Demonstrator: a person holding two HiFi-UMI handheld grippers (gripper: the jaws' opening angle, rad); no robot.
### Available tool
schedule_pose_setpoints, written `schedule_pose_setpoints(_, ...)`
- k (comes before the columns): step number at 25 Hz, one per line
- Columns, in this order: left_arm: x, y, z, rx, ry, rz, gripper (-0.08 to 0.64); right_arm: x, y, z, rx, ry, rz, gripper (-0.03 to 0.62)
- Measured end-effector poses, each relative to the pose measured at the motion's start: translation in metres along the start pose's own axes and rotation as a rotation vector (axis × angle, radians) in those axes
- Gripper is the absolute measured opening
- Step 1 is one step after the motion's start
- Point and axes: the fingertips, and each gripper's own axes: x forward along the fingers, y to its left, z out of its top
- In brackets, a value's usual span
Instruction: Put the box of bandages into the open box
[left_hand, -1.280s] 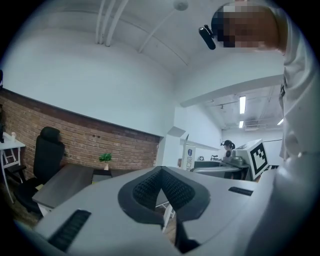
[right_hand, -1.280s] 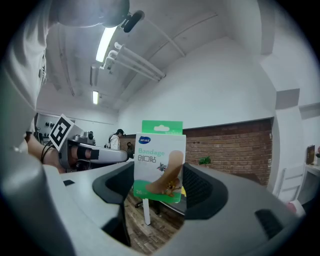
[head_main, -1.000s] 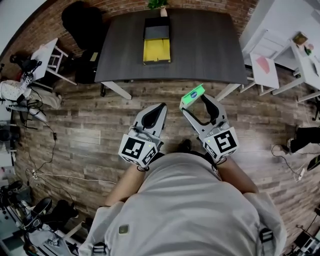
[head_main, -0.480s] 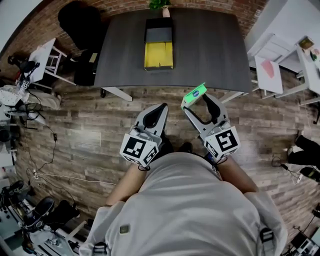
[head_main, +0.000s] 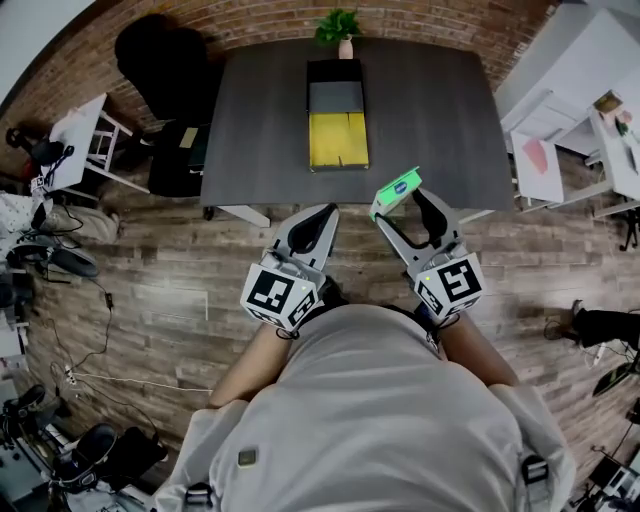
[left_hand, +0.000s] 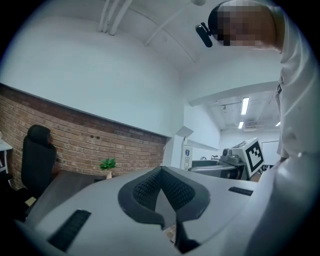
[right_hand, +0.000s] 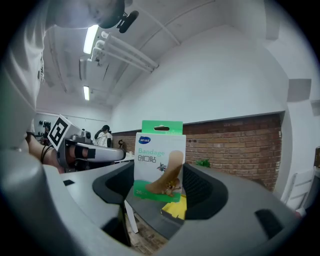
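Observation:
The open box (head_main: 338, 140) lies on the dark table (head_main: 430, 110), its inside yellow and its dark lid (head_main: 336, 96) folded back toward the far side. My right gripper (head_main: 402, 203) is shut on the green and white box of bandages (head_main: 397, 187), which hangs upright at the table's near edge, right of the open box. In the right gripper view the box of bandages (right_hand: 160, 160) stands between the jaws of the right gripper (right_hand: 161, 182), with the yellow open box (right_hand: 175, 206) behind it. My left gripper (head_main: 320, 215) is shut on nothing, just short of the table; its pads meet in the left gripper view (left_hand: 161, 174).
A small potted plant (head_main: 340, 25) stands at the table's far edge. A black office chair (head_main: 160, 55) is at the far left corner. White side tables (head_main: 538, 145) stand to the right and a white stand (head_main: 82, 135) to the left. Cables lie on the wooden floor (head_main: 150, 290).
Both grippers and the person have moved forward toward the table. The box of bandages now reaches the table's near edge instead of hanging over the floor.

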Motion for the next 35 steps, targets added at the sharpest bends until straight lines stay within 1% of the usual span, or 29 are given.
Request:
schedule_pose_setpoints(4, -0.008, 0.036, 0.01, -0.001, -0.017, -0.017, 0.015, 0.034, 0.016, 0.006, -0.008, 0.002, -0.013, 0.307)
schedule_pose_setpoints(8, -0.011, 0.065, 0.012, -0.005, -0.023, -0.026, 0.015, 0.061, 0.025, 0.005, -0.015, 0.019, -0.011, 0.307)
schedule_pose_setpoints(15, 0.001, 0.098, 0.008, -0.027, -0.007, -0.011, 0.015, 0.098, 0.012, -0.002, 0.0, 0.045, 0.001, 0.307)
schedule_pose_setpoints(23, 0.036, 0.141, 0.004, -0.031, 0.013, 0.056, 0.015, 0.15, -0.032, -0.015, 0.005, 0.068, 0.031, 0.307)
schedule_pose_setpoints(26, 0.055, 0.158, 0.003, -0.052, 0.018, 0.081, 0.015, 0.175, -0.053, -0.021, -0.02, 0.095, 0.058, 0.307)
schedule_pose_setpoints(31, 0.088, 0.189, -0.019, -0.085, 0.059, 0.149, 0.015, 0.215, -0.087, -0.043, -0.081, 0.159, 0.115, 0.307)
schedule_pose_setpoints(35, 0.114, 0.207, -0.039, -0.12, 0.097, 0.195, 0.015, 0.243, -0.111, -0.068, -0.076, 0.22, 0.172, 0.307)
